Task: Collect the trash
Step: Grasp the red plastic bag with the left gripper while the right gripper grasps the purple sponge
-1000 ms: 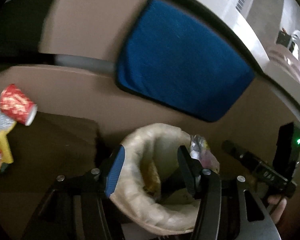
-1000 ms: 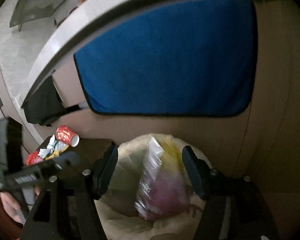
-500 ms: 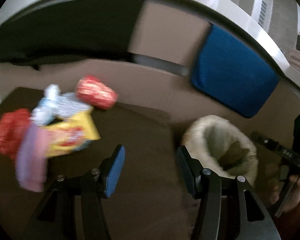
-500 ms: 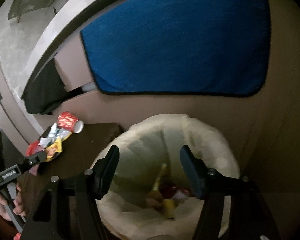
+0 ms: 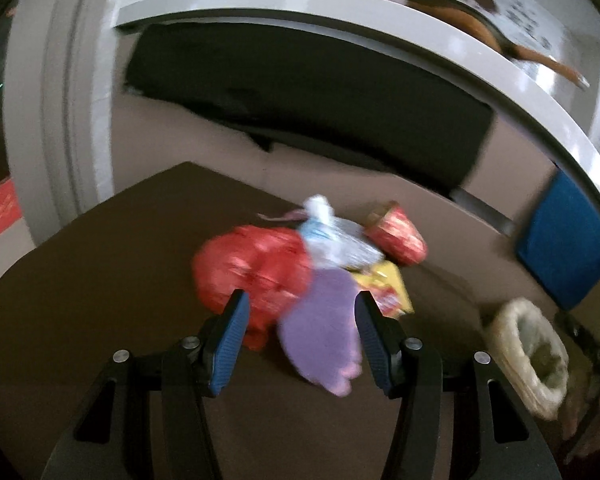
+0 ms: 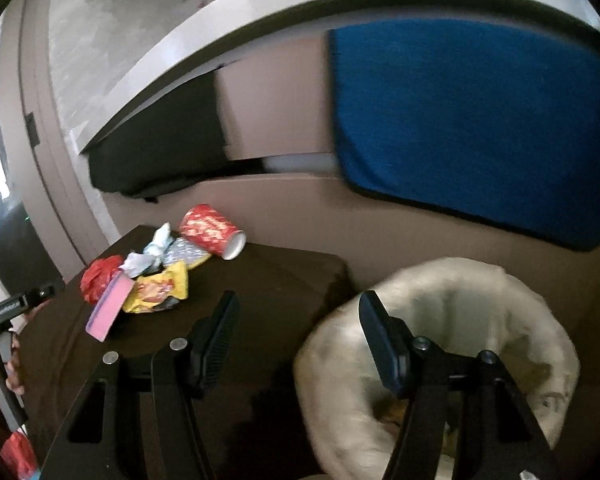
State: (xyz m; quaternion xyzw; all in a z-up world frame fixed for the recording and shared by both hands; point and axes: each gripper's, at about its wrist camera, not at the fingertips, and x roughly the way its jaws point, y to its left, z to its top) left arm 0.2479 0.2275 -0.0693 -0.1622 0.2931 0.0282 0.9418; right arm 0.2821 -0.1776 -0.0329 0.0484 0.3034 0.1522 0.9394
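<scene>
We have swung our left gripper (image 5: 298,330), fingers released, from the lined bin (image 6: 440,360) to the trash pile (image 5: 300,276) on the dark bench (image 5: 100,280), right gripper (image 6: 298,336) fingers also released.

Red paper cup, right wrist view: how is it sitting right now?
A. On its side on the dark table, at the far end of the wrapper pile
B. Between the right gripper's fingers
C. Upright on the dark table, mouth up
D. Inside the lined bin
A. The red paper cup lies tipped over on the dark table, white open mouth facing right, past the wrappers, clear of the bin and of the right gripper.
</scene>
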